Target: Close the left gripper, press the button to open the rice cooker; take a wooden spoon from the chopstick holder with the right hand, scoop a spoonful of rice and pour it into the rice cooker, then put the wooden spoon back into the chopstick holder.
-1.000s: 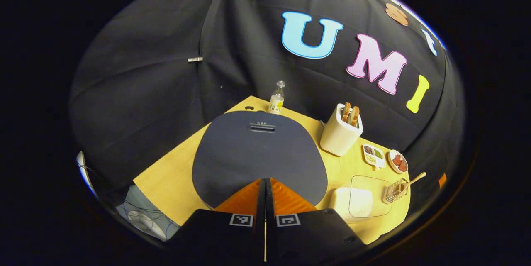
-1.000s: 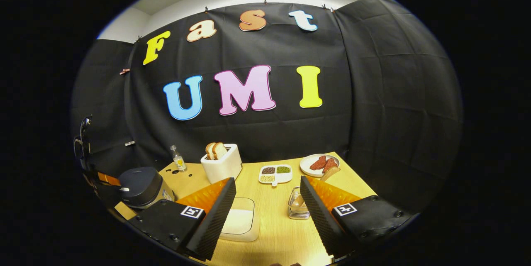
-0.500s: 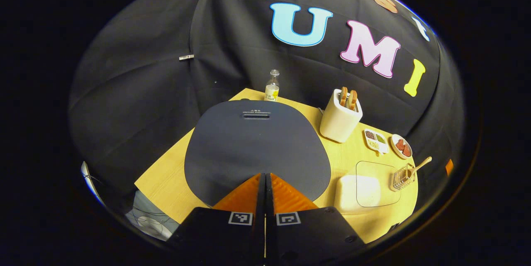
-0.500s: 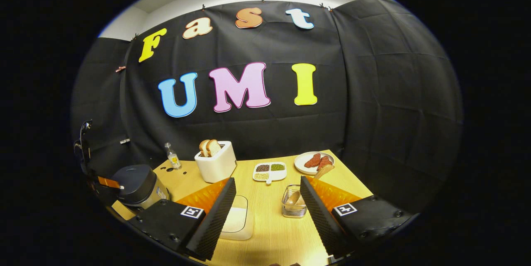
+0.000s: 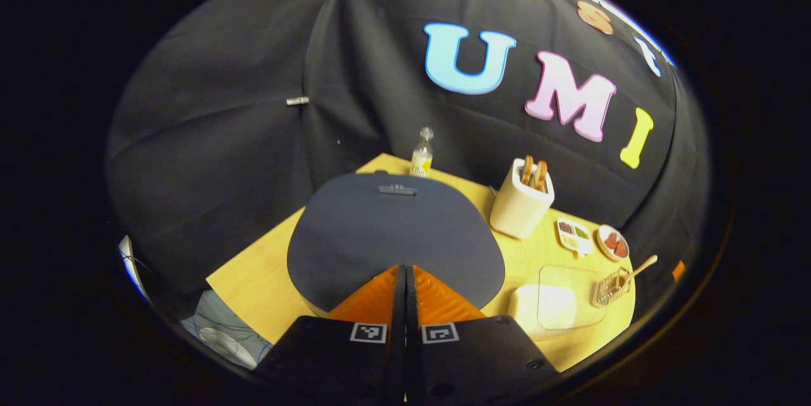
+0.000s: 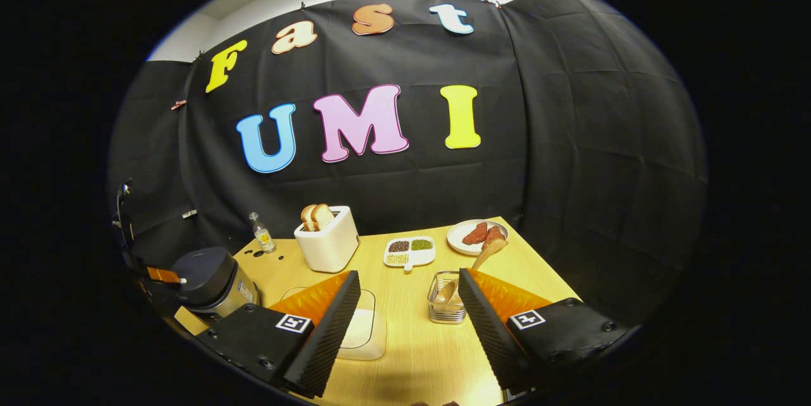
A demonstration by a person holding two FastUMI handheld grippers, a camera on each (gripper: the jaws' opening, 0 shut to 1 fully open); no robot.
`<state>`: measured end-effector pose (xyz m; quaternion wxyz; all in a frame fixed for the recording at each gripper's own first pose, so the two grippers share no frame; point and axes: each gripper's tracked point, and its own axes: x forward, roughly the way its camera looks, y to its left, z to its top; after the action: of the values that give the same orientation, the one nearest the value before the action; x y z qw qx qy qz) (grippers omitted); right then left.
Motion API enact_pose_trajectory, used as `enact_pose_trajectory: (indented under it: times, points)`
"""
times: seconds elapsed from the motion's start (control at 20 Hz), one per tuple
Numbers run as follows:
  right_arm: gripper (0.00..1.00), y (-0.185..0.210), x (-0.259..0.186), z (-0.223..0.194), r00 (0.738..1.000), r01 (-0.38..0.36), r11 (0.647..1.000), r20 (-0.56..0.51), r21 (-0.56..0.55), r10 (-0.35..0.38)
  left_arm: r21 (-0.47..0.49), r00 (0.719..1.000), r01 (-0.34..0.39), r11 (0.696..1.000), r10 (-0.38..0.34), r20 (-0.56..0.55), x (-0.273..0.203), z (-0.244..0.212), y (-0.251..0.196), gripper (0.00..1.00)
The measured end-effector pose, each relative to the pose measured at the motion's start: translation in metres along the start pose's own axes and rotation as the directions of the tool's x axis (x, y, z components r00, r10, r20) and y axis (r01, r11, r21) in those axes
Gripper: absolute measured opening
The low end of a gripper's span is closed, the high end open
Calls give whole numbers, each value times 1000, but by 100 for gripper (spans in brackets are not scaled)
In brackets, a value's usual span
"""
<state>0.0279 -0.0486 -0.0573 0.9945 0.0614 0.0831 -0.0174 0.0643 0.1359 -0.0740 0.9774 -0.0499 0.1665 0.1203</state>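
A: Since 0.5 s ago, left gripper view pulled back a bit: rice cooker (image 5: 396,238) lid sat lower in the pic, bottle (image 5: 421,154) showed clear behind it. Left hand-held gripper (image 5: 405,279)?
B: Clenched, fingers together w/ nothing between, tips at the lid's near edge. Contact w/ the button – couldn't tell.
A: Spoon?
B: Wooden spoon (image 5: 637,266) leaned in the chopstick holder (image 5: 607,291), far right of the tabletop (image 5: 253,273), next to the rice box (image 5: 551,308).
A: Right gripper view?
B: Right hand-held gripper (image 6: 408,285) was released, fingers wide apart above the tabletop. Holder w/ spoon was just ahead near the right finger (image 6: 481,304); cooker was far left, lid down.
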Motion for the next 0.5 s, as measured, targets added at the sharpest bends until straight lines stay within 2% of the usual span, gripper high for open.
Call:
enact_pose_trajectory:
  times: [0.1, 0.25, 0.3, 0.5]
  points:
    - [98, -4, 2, -4, 1000, 3, 1000, -16, 6, -3, 25, 990, -34, 999, 30, 141, -18, 39, -2, 6]
    - [98, -10, 5, -10, 999, 11, 1000, -48, 22, -10, 39, 950, -78, 996, 63, 306, -46, 88, -6, 7]
    - [98, -13, 6, -9, 999, 14, 1000, -46, 19, -13, 31, 946, -77, 997, 64, 317, -53, 85, -10, 5]
    - [98, -29, 18, -12, 998, 37, 998, -59, 43, -35, 40, 951, -52, 998, 37, 308, -64, 73, -24, 11]
